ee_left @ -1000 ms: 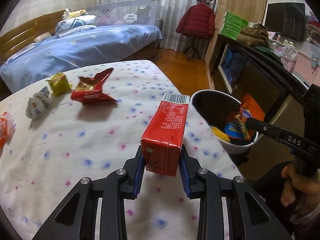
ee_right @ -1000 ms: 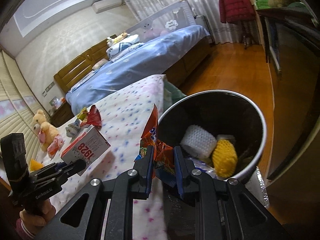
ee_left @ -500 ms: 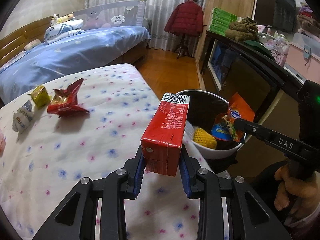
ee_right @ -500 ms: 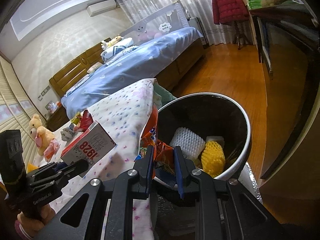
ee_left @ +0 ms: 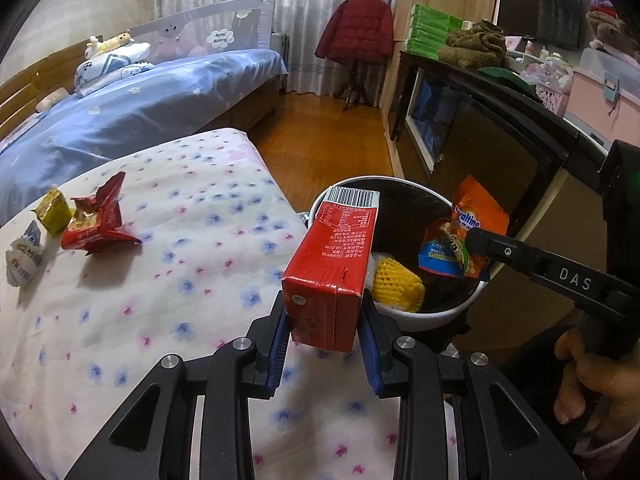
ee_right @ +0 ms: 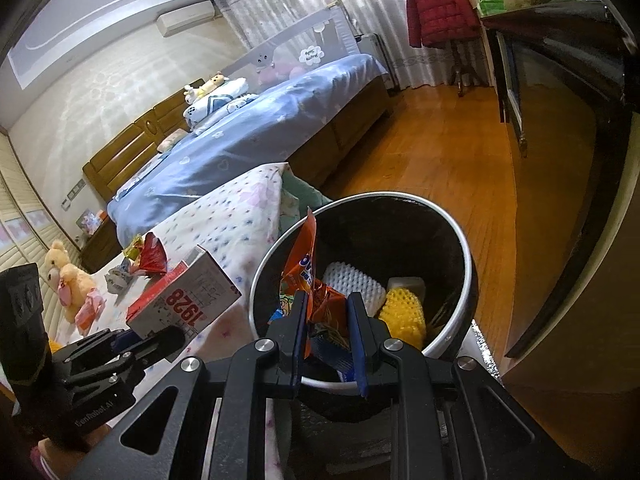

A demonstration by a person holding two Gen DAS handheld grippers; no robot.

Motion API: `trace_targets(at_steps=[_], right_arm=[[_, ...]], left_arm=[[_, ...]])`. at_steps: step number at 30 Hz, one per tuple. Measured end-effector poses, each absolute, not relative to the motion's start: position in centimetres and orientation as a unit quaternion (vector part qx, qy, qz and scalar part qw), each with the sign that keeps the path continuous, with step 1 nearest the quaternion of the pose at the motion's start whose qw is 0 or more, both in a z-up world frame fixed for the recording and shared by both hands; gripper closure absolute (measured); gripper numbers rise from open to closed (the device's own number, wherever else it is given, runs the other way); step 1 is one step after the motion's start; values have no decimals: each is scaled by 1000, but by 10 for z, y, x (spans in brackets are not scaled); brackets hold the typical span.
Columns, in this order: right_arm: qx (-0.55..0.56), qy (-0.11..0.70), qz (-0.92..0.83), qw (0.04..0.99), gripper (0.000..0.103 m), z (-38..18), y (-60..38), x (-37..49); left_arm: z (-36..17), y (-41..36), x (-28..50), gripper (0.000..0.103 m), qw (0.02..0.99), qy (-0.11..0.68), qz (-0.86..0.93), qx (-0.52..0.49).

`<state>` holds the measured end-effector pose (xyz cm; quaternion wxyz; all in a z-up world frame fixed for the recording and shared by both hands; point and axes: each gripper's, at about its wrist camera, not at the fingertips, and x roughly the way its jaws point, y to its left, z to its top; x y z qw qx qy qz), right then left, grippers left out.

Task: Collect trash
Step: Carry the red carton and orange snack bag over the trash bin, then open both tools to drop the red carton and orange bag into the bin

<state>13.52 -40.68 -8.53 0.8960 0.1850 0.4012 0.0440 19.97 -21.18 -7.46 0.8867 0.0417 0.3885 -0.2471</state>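
Observation:
My left gripper (ee_left: 325, 328) is shut on a red drink carton (ee_left: 332, 268) and holds it above the flowered bed cover, close to the rim of the round trash bin (ee_left: 440, 312). The carton also shows in the right wrist view (ee_right: 188, 300). My right gripper (ee_right: 330, 320) is shut on an orange snack wrapper (ee_right: 308, 276) and holds it over the open bin (ee_right: 460, 240). The wrapper also shows in the left wrist view (ee_left: 468, 224). Yellow foam netting (ee_left: 396, 284) and white foam (ee_right: 352, 282) lie inside the bin.
A red wrapper (ee_left: 96, 220), a yellow-green wrapper (ee_left: 54, 210) and a white wrapper (ee_left: 22, 256) lie on the bed cover (ee_left: 160, 300). A dark cabinet (ee_left: 500, 128) stands right of the bin. A blue bed (ee_left: 140, 108) and wooden floor (ee_left: 328, 136) lie beyond.
Both grippers have moved toward the bin with their loads. The carton has come to the bin's rim and the orange wrapper is now further over the bin's opening.

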Motion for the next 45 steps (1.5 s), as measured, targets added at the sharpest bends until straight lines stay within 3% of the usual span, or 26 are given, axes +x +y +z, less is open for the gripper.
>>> trace_targets(at_steps=[45], right_arm=[[188, 433, 15, 882, 83, -101, -434, 169]], left_arm=[[-82, -265, 232, 72, 875, 402, -262, 62]])
